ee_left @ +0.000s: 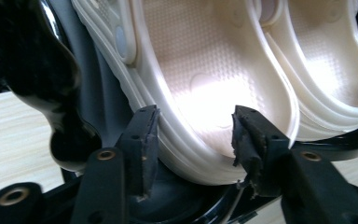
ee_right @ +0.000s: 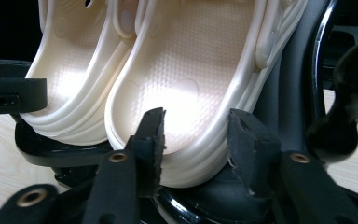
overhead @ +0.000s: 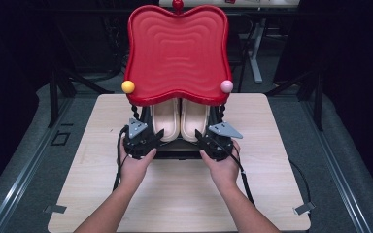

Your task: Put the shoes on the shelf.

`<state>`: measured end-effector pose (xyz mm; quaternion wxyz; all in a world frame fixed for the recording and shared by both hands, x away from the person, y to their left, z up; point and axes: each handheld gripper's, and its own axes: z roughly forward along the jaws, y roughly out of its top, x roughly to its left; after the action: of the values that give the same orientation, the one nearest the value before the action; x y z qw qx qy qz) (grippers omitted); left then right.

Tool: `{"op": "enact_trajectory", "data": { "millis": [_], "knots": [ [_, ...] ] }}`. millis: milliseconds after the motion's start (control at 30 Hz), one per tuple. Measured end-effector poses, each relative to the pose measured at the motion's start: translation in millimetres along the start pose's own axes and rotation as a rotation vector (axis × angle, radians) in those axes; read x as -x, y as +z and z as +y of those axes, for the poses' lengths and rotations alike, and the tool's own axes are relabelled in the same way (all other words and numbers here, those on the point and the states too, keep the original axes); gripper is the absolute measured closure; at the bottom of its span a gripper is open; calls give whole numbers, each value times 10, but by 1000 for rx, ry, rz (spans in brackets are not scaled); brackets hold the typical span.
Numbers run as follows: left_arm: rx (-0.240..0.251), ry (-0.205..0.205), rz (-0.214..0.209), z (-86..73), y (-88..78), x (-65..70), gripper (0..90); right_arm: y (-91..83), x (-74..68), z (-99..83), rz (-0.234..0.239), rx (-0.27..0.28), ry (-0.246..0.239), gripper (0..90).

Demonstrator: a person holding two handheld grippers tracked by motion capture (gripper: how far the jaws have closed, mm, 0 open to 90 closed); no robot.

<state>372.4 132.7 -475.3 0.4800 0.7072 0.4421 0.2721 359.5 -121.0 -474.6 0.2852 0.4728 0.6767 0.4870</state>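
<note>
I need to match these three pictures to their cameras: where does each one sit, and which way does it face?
High view: above the table, looking forward and down at a red tray; forearms, both hands.
Left gripper view: on the left gripper, facing the left cream shoe.
Right gripper view: on the right gripper, facing the right cream shoe.
Both gripper views share both shoes.

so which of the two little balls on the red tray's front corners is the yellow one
The yellow ball sits on the red tray's front left corner, above the left gripper; the ball at the right corner is pink.

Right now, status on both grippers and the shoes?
Left gripper open, right gripper open. Cream shoes on black rack, heels between jaws, unpinched. Red tray overhead.
</note>
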Motion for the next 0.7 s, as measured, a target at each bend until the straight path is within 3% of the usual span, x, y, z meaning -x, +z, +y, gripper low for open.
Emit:
{"op": "enact_trajectory", "data": {
  "millis": [200,367,700],
  "knots": [
    [5,25,13,5,24,10,545,27,41,21,4,-7,-3,615],
    [-20,41,18,41,29,8,562,37,36,36,1,-12,-8,619],
    [-9,37,22,42,37,8,572,53,38,46,-4,-17,-14,618]
  ]
}}
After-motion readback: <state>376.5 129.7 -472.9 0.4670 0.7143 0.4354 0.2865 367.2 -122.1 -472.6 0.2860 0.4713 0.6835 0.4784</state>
